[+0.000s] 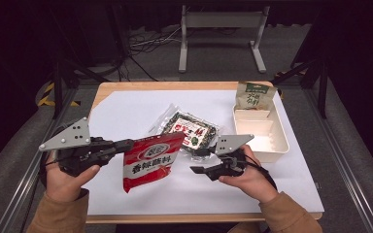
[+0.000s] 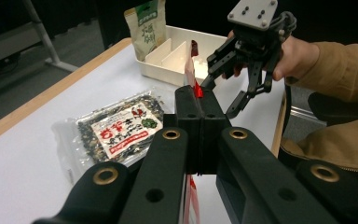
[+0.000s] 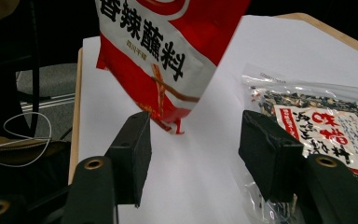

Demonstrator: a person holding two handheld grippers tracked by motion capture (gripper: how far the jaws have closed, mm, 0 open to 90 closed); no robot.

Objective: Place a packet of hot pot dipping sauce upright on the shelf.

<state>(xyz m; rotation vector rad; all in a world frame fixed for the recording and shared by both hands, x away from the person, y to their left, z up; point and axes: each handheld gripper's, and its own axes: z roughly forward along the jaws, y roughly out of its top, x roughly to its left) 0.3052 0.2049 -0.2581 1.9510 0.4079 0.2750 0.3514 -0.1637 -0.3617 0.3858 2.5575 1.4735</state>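
Above the desk (image 1: 126, 104), your left gripper (image 1: 128, 144) held its fingers clamped on the red pouch's (image 1: 148, 162) top edge, left of the seaweed packet (image 1: 189, 128); your right gripper's (image 1: 197, 169) fingers stood apart, empty.

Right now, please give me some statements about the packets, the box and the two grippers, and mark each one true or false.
1. The left gripper is shut on the red packet. True.
2. The right gripper holds the red packet too. False: its jaws stand open with nothing between them.
3. The green packet stands at the far end of the white box. True.
4. The clear packet lies inside the white box. False: it lies flat on the white sheet, beside the box.
5. The red packet lies flat on the table. False: it hangs from the left gripper.
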